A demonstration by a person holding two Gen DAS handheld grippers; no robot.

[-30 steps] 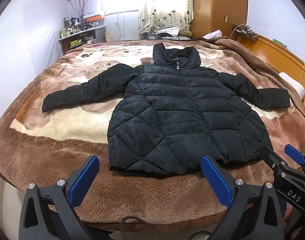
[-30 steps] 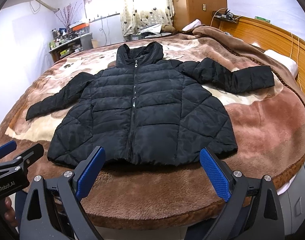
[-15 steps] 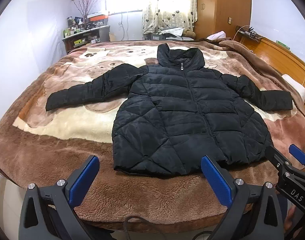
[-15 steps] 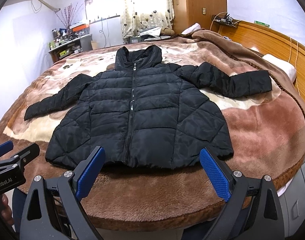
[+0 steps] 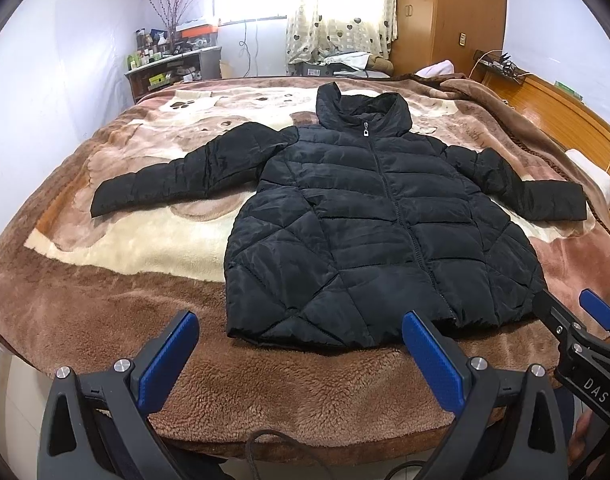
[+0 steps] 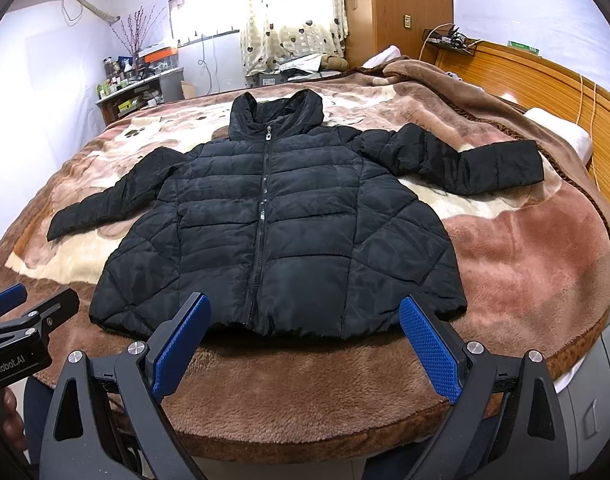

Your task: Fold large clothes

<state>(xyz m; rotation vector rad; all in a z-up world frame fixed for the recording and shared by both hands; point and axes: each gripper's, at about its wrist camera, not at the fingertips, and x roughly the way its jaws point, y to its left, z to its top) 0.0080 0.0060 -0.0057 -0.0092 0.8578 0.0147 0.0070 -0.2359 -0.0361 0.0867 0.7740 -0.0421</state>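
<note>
A black quilted hooded jacket point(image 5: 369, 232) point(image 6: 277, 224) lies flat and zipped on the bed, front side up, both sleeves spread outwards. Its hem faces me. My left gripper point(image 5: 301, 356) hovers open just short of the hem, over the blanket's near edge, with nothing between its blue pads. My right gripper point(image 6: 305, 344) is open too, straddling the hem's middle from in front, holding nothing. Each gripper shows at the edge of the other's view, the right gripper point(image 5: 585, 320) at the jacket's right hem corner and the left gripper point(image 6: 21, 312) near the left corner.
A brown and cream plush blanket point(image 5: 125, 288) covers the bed. A wooden headboard point(image 6: 545, 80) and a white pillow point(image 6: 561, 132) run along the right. A cluttered shelf point(image 5: 165, 72), a curtained window and a wooden wardrobe point(image 5: 449, 16) stand beyond the bed.
Both grippers have drifted slightly, so the jacket sits a little further right in the left view and left in the right view. The jacket lies as before, and both grippers stay open.
</note>
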